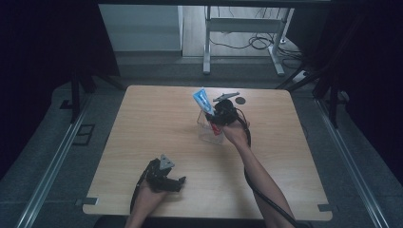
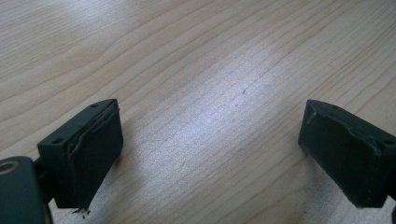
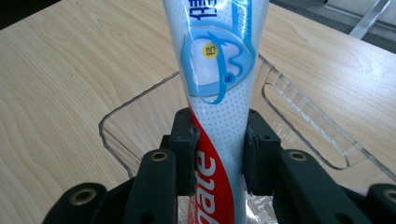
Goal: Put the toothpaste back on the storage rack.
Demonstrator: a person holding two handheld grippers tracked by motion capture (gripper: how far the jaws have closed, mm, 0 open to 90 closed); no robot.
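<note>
The right gripper [image 3: 218, 140] has its two black jaws closed on the lower part of a white, blue and red toothpaste tube [image 3: 215, 88]. The tube stands almost upright, with its bottom end inside a clear plastic box [image 3: 299, 112]. This box sits on the light wooden tabletop [image 1: 157, 123], near the middle of the far edge. In my judgement the step in hand is to set the tube into the box and let it go. To do it well, the tube should lean on a wall of the box before the jaws part, because a soft tube can tip over. The jaws should open slowly, and the hand should go straight up, so that it does not pull the light box along. The left gripper [image 2: 205, 154] rests near the near edge, with its jaws wide open and nothing between them.
</note>
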